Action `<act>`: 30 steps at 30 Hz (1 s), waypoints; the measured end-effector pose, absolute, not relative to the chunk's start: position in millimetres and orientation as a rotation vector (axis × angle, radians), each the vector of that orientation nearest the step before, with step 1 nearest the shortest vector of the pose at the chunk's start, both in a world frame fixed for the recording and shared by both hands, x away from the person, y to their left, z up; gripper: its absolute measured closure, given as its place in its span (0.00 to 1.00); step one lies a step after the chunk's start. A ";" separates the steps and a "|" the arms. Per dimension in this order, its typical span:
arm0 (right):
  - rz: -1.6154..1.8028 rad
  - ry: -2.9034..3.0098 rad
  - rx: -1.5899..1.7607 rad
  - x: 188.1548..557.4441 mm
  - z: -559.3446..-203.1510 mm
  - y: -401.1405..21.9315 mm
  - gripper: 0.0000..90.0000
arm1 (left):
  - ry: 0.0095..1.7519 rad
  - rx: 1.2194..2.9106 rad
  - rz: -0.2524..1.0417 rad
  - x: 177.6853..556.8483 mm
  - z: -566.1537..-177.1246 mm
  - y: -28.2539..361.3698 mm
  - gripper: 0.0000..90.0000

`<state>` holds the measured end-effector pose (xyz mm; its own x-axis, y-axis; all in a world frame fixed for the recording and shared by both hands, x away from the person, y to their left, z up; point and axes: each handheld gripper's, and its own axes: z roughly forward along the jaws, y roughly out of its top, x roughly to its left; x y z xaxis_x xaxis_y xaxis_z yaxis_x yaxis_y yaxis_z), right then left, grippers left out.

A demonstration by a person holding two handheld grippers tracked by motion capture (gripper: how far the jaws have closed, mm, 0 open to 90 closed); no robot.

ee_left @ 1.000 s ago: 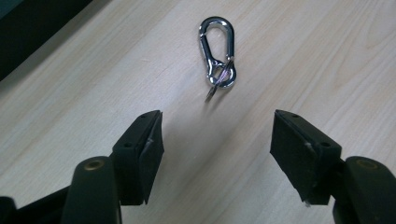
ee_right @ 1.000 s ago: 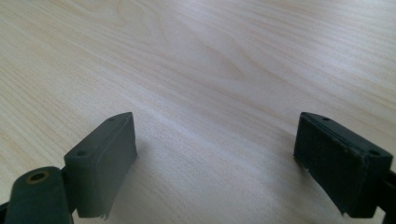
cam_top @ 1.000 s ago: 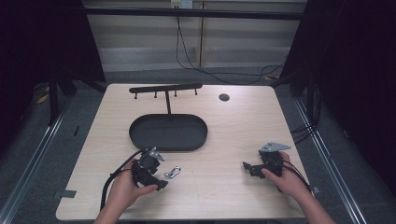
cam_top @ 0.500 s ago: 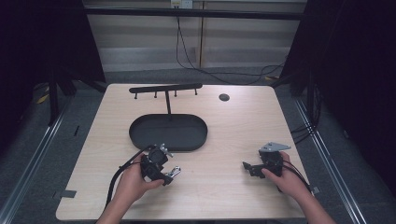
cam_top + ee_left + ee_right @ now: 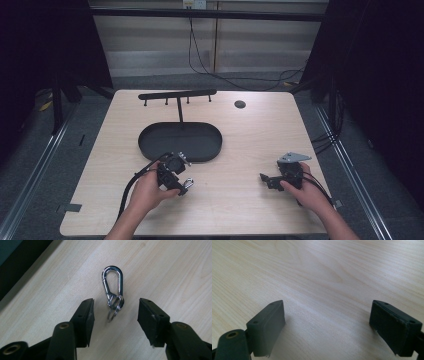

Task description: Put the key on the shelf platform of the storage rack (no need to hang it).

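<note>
Lying flat on the wooden table (image 5: 240, 145), a silver carabiner (image 5: 113, 283) with two key rings (image 5: 115, 305) is seen between the left gripper's (image 5: 115, 312) jaws, which have just been closing yet are kept apart from the metal on both sides, the hook end pointed toward 12 o'clock in the left gripper view. In the high view the carabiner (image 5: 189, 183) is found at 6 o'clock from the black oval tray (image 5: 150, 137) and its hook rack (image 5: 177, 95), while the right gripper (image 5: 267, 179) is held at 3 o'clock with jaws spread wide over bare wood.
</note>
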<state>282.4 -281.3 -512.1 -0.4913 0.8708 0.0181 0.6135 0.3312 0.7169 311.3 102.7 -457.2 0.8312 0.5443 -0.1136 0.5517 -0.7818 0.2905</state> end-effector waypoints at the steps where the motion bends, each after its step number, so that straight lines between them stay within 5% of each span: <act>1: 0.956 2.231 1.314 282.4 -512.1 -281.4 0.14 | 0.830 2.706 -0.034 311.6 -457.2 102.1 0.54; 19: 0.957 2.231 1.313 282.5 -512.1 -281.4 0.14 | 0.809 2.807 -0.047 319.8 -456.4 94.0 0.72; 30: 0.956 2.232 1.315 282.4 -512.1 -281.4 0.14 | 0.834 2.841 -0.092 321.9 -455.6 91.3 0.98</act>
